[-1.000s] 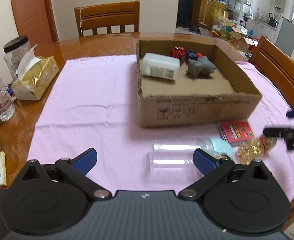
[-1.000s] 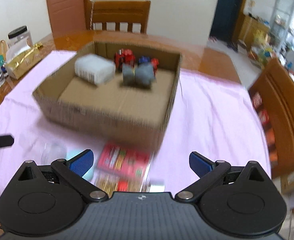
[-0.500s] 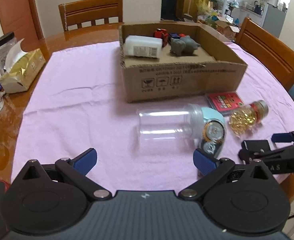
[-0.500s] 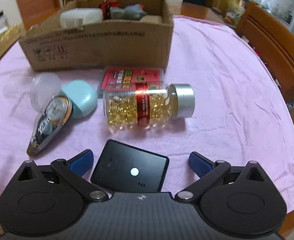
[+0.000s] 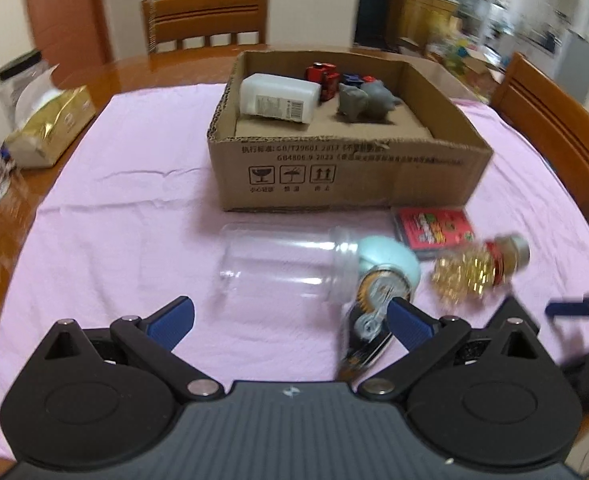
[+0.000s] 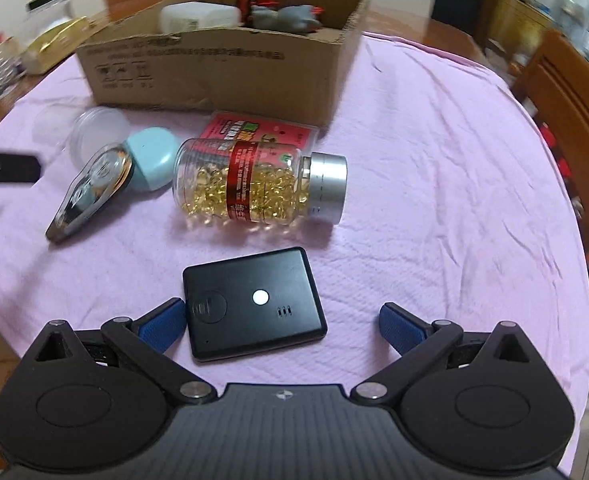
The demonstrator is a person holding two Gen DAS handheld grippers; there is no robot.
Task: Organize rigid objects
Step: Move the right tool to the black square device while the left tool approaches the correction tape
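Right gripper [image 6: 282,322] hangs wide open and empty, its left finger beside the black device [image 6: 254,304]; left gripper [image 5: 290,316], equally wide and empty, faces the clear jar [image 5: 282,266]. Next, probably: close on the device and carry it to the far cardboard box [image 6: 230,68].

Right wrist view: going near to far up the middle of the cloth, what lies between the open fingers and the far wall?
Flat black rectangular device with a white dot → clear bottle of golden capsules with a silver cap → red printed flat packet → open brown cardboard box.
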